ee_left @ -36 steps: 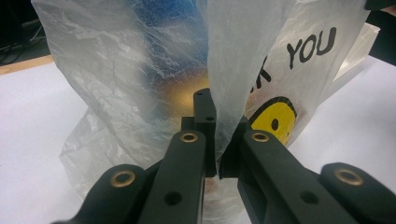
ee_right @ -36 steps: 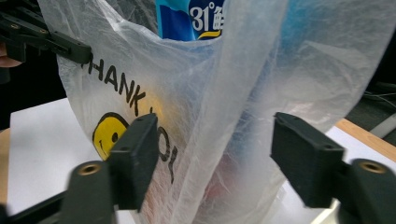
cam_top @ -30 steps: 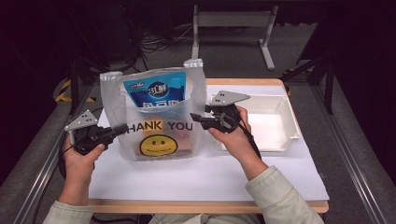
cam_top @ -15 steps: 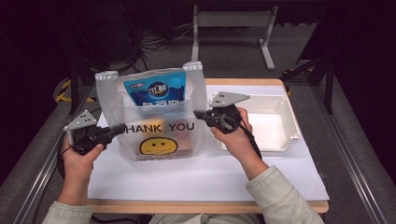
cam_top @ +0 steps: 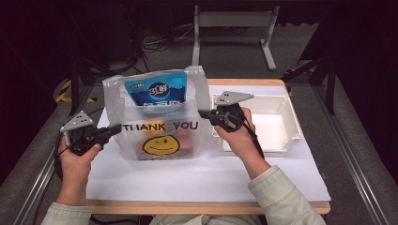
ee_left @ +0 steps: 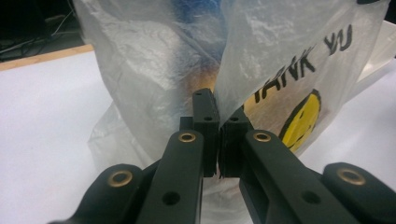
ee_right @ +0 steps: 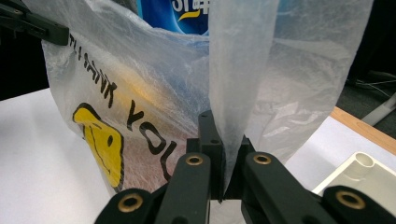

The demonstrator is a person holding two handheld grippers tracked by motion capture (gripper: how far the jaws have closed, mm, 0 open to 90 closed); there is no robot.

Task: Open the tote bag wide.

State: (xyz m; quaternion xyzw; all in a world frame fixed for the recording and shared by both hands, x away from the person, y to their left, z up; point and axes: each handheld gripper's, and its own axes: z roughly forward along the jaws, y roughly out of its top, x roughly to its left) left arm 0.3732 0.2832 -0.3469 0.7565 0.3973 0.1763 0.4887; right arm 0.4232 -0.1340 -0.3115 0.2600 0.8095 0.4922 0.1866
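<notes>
I have the plastic bag (cam_top: 157, 117) standing upright on the white sheet (cam_top: 197, 176) that covers the table (cam_top: 206, 207), a little left of the middle. It is a thin, see-through bag printed with "THANK YOU" and a yellow smiley face, and a blue packet (cam_top: 156, 90) pokes up out of its open top. Other items lie low inside it, too blurred through the film for me to name.

My left gripper (cam_top: 114, 129) is at the bag's left edge. In the left gripper view its jaws are pressed together with a fold of the bag's film (ee_left: 233, 84) pinched between them, so it has a firm hold on that side.

My right gripper (cam_top: 202, 113) is at the bag's right edge. Its jaws have just been closing, and in the right gripper view they are now clamped tight on a strip of the film (ee_right: 238, 88) that runs straight up from between them.

The two grippers face each other across the bag, which stays stretched upright between them. A white tray (cam_top: 286, 117) sits on the sheet just to the right of the bag, behind my right hand (cam_top: 237, 136).
</notes>
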